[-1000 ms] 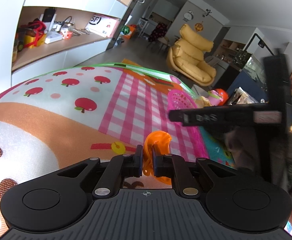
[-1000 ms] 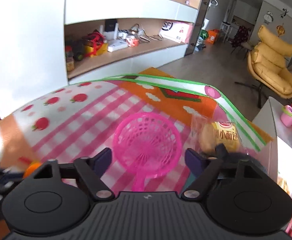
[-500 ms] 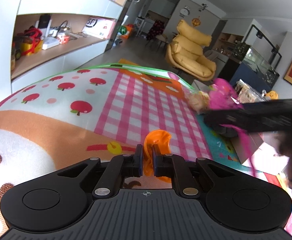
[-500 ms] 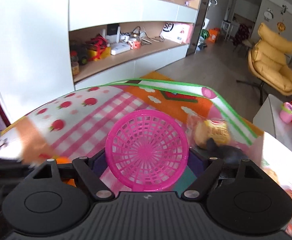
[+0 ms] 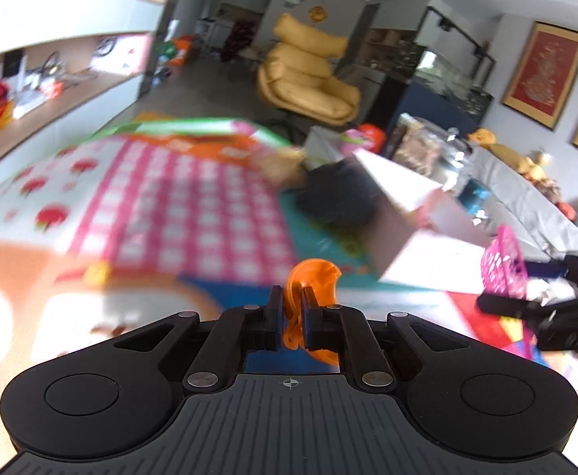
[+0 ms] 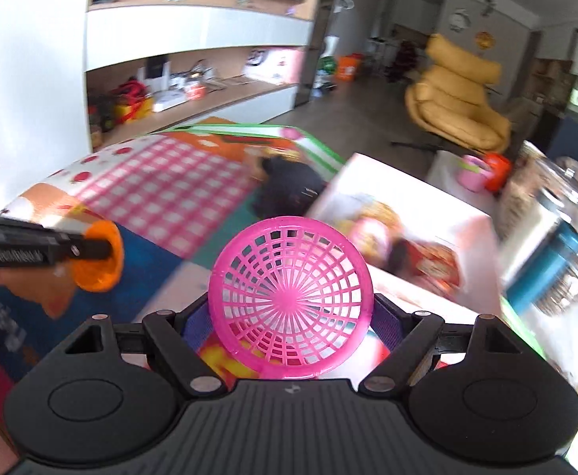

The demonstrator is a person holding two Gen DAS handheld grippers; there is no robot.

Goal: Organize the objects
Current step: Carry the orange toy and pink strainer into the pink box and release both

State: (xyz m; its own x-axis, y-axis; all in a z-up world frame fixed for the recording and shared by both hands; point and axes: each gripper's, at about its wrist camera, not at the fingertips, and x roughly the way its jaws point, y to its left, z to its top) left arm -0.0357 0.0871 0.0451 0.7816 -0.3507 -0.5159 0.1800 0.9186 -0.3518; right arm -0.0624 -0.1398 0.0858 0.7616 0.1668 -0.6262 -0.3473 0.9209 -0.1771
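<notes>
My left gripper (image 5: 290, 308) is shut on a small orange plastic scoop (image 5: 313, 282) and holds it above the colourful play mat (image 5: 178, 198). My right gripper (image 6: 289, 318) is shut on a pink plastic mesh strainer (image 6: 290, 297), whose bowl faces the camera and hides the fingertips. In the right wrist view the left gripper (image 6: 91, 247) shows at the left edge with the orange scoop (image 6: 101, 255). In the left wrist view the right gripper (image 5: 526, 289) shows at the right with the pink strainer (image 5: 502, 265). Both are held off the mat, near a white box (image 6: 399, 217).
The open white box (image 5: 419, 221) holds toys at the mat's right side. A black object (image 6: 289, 190) and a snack bag (image 6: 277, 154) lie on the mat's far part. A yellow armchair (image 6: 459, 99), low shelves (image 6: 194, 95) and a cluttered side table (image 5: 498, 174) stand around.
Both grippers have swung right toward the white box, carrying the orange scoop and the pink strainer. The right gripper closed on the strainer and lifted it off the mat.
</notes>
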